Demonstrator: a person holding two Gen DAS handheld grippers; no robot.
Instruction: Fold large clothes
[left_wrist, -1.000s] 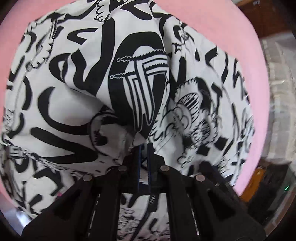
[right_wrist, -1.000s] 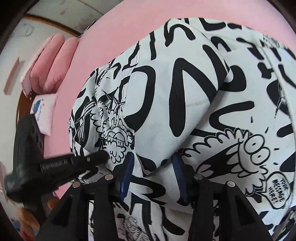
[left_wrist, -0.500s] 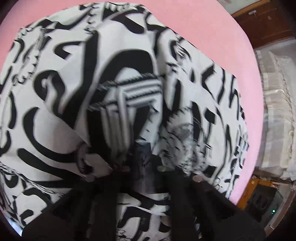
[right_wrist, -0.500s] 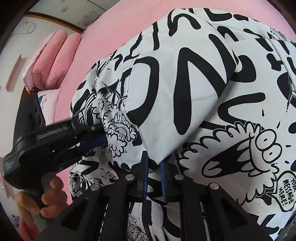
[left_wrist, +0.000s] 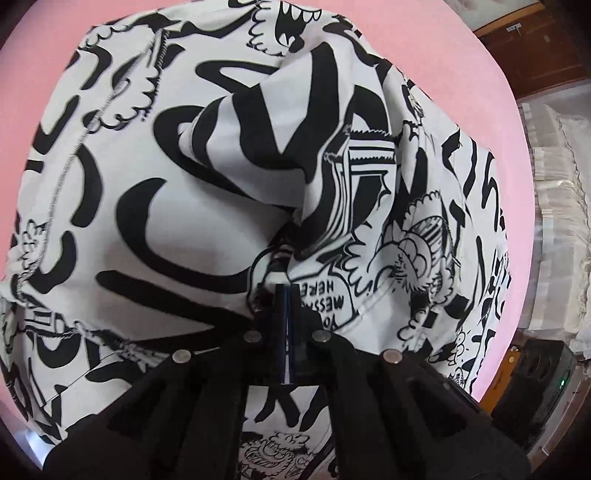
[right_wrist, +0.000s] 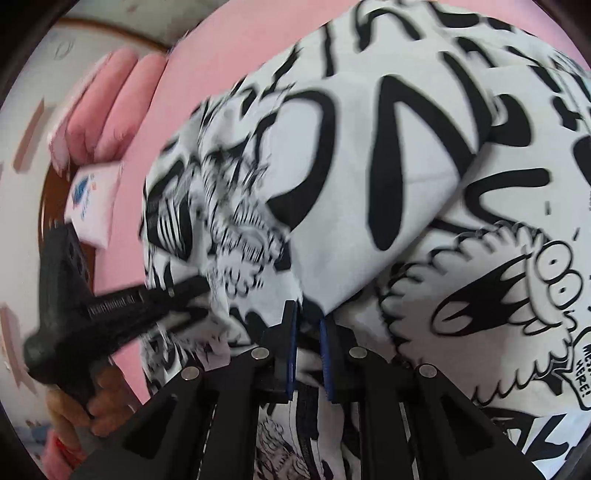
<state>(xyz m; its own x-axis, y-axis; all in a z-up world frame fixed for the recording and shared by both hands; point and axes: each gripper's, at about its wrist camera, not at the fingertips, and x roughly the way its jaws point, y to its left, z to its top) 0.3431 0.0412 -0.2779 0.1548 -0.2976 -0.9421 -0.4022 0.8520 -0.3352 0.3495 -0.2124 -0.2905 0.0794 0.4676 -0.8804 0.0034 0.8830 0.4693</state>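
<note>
Nearest the left wrist camera, the black left gripper (left_wrist: 287, 290) has its jaws pressed fully together, pinching a bunched fold of the large white cotton garment printed with black cartoon doodles and lettering (left_wrist: 177, 206). From that pinch the cloth rises in a peaked ridge and spreads outward in loose wrinkles over the pink bed sheet (left_wrist: 436, 48). Beyond the sheet's edge on the right lie stacked pale folded fabrics (left_wrist: 557, 192), and above them stands dark brown wooden furniture (left_wrist: 543, 48).

In the right wrist view, the black right gripper (right_wrist: 308, 312) with blue-lined jaws stands narrowly apart, clamped on a thick folded edge of the same garment, which fills the frame ahead and to the right. To the left, blurred, the left gripper bites into the cloth, its handle held by a person's hand (right_wrist: 74, 402). Farther off sit a small white packet with a blue mark (right_wrist: 94, 208) and pink rolled bedding (right_wrist: 110, 110) against the pale wall (right_wrist: 40, 85).
</note>
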